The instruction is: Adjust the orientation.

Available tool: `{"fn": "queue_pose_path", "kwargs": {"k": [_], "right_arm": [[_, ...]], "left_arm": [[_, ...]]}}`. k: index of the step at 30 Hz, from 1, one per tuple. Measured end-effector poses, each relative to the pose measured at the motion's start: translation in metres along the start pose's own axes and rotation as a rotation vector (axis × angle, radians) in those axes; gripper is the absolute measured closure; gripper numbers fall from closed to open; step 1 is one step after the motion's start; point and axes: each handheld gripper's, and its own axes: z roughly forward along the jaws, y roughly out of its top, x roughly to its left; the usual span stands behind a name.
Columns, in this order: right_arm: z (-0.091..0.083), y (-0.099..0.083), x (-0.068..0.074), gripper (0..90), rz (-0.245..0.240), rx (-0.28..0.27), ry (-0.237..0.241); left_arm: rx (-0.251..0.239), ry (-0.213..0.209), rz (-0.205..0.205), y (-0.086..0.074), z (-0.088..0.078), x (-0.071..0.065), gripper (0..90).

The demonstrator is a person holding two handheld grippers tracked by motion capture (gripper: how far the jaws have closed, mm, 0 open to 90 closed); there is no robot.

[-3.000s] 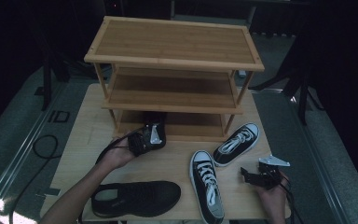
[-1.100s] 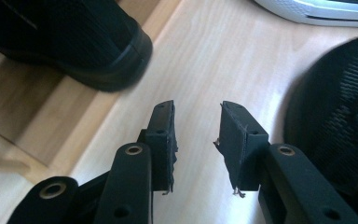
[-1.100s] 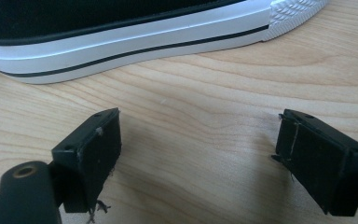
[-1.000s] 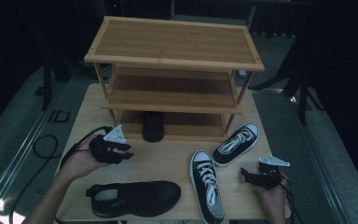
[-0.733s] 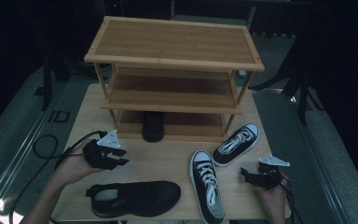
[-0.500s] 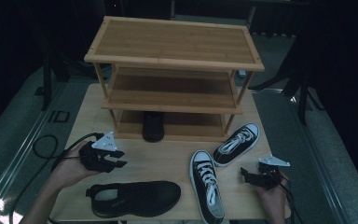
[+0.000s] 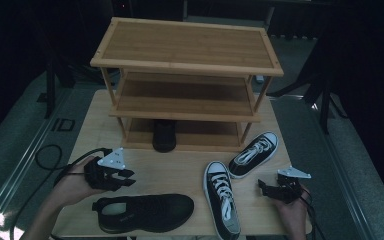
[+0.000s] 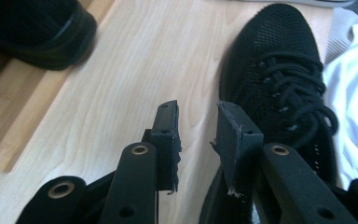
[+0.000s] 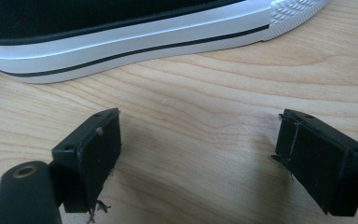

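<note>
a: left gripper [image 7: 125, 177] hovering just above the near-left part of the wooden table [image 7: 180, 167], over the black mesh shoe [image 7: 145, 212]. jaws partly apart, just been closing, nothing between the pads but bare wood.

b: from the left gripper view, same: narrow gap, the black mesh shoe [image 8: 279, 88] just to one side of the jaws, laces knotted, knit upper soft and matte. second black shoe [image 8: 32, 28] farther off, toe rounded, sitting on the lowest board.

a: seen from above as the dark shoe [image 7: 164, 135] tucked under the bamboo shoe rack [image 7: 187, 55], toe poking past the front edge. free room between rack front and the mesh shoe.

b: right gripper [image 7: 267, 189] low at the near-right corner, close to the table edge. jaws wide apart, holding nothing.

a: right gripper view: pale grained wood between the pads, white rubber sole of a canvas sneaker [image 9: 121, 32] just ahead, black stripe along it, ribbed toe bumper.

b: that sneaker [image 7: 222, 202] beside the right gripper, lying lengthwise; its mate [image 7: 255, 154] angled near the rack's right leg, the two nearly meeting.
</note>
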Motion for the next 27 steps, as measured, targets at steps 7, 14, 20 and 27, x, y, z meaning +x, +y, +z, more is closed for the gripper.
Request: {"fn": "queue_pose_path", "kwargs": {"k": [7, 14, 20, 27], "right_arm": [[0.0, 0.0, 0.0, 13.9, 0.0, 0.0, 0.0], [0.0, 0.0, 0.0, 14.0, 0.001, 0.0, -0.001], [0.0, 0.0, 0.0, 13.9, 0.001, 0.0, -0.001], [0.0, 0.0, 0.0, 14.0, 0.001, 0.0, -0.001]], "left_arm": [[0.027, -0.024, 0.04, 0.001, -0.002, -0.01, 82.9], [0.046, -0.077, 0.093, 0.003, -0.007, -0.021, 89.1], [0.042, -0.114, 0.102, 0.002, -0.008, -0.022, 79.3], [0.072, -0.143, 0.13, 0.002, -0.005, -0.026, 77.0]]}}
